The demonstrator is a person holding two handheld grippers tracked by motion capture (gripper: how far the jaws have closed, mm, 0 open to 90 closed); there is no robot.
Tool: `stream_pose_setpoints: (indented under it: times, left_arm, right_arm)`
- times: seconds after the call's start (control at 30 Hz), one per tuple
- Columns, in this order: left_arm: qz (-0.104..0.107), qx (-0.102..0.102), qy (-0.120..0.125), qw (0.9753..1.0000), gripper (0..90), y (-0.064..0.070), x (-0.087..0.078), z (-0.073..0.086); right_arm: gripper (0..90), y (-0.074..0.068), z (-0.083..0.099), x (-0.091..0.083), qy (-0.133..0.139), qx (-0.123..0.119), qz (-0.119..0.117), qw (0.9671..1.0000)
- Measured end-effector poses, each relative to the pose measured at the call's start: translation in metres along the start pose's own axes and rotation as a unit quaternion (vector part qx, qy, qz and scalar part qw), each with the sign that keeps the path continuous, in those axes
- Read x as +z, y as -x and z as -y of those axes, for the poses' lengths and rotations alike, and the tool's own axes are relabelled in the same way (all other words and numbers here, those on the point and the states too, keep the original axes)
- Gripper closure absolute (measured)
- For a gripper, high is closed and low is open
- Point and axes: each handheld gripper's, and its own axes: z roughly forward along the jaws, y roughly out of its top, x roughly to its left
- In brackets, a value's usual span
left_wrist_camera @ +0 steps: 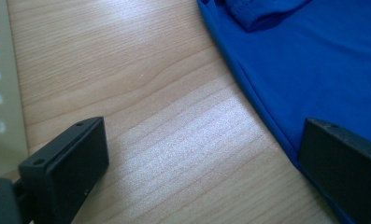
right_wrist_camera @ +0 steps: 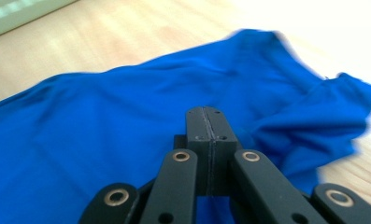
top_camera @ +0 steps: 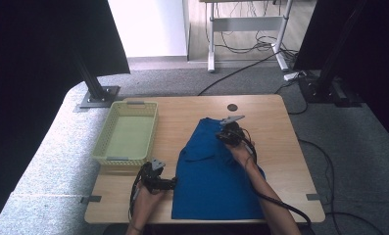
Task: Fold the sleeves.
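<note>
One blue fabric garment lies right of centre on the light wooden table. One pale yellow plastic basket sits left. Left gripper: jaws spread wide at the garment's left edge. Right gripper: jaws pressed together over the garment's far part; whether they pinch fabric cannot be told. Grey carpet floor surrounds the table.

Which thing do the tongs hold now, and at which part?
Left tongs are open and hold nothing. Right tongs are shut above the blue shirt; no cloth shows between them.

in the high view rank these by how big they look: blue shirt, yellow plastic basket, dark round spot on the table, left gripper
1. Blue cloth shirt, largest.
2. Pale yellow plastic basket.
3. Left gripper, black, much smaller than the basket.
4. Dark round spot on the wooden table, smallest; it lies farther from the camera, but the gap looks clear.
</note>
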Motion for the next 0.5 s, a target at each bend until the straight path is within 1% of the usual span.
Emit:
stream_pose_setpoints:
  times: [0.03, 0.07, 0.13, 0.17, 0.23, 0.27, 0.37, 0.5]
  left_arm:
    - [0.0, 0.0, 0.0, 1.0, 1.9, 0.0, 0.0, 0.0]
    - [0.0, 0.0, 0.0, 1.0, 1.8, 0.0, 0.0, 0.0]
    - [0.0, 0.0, 0.0, 1.0, 1.9, 0.0, 0.0, 0.0]
    - [0.0, 0.0, 0.0, 1.0, 1.9, 0.0, 0.0, 0.0]
    - [0.0, 0.0, 0.0, 1.0, 1.8, 0.0, 0.0, 0.0]
    - [0.0, 0.0, 0.0, 1.0, 1.9, 0.0, 0.0, 0.0]
    - [0.0, 0.0, 0.0, 1.0, 1.9, 0.0, 0.0, 0.0]
    - [0.0, 0.0, 0.0, 1.0, 1.8, 0.0, 0.0, 0.0]
  right_arm:
    - [87.4, -0.002, -0.001, 0.002, 0.0, -0.009, -0.008, 0.9999]
    - [82.8, -0.004, -0.001, 0.0, 0.004, -0.015, -0.002, 0.9999]
    - [77.1, -0.001, -0.001, -0.006, 0.016, -0.004, 0.005, 0.9998]
    - [74.0, 0.002, 0.0, -0.009, 0.018, -0.001, 0.012, 0.9998]
    - [69.1, 0.01, 0.003, -0.016, 0.012, 0.001, 0.034, 0.9993]
    - [67.6, 0.014, 0.005, -0.019, 0.009, 0.005, 0.04, 0.9991]
    - [63.7, 0.024, 0.016, -0.027, 0.004, 0.018, 0.051, 0.9985]
    - [63.3, 0.032, 0.032, -0.03, -0.022, 0.021, 0.065, 0.9974]
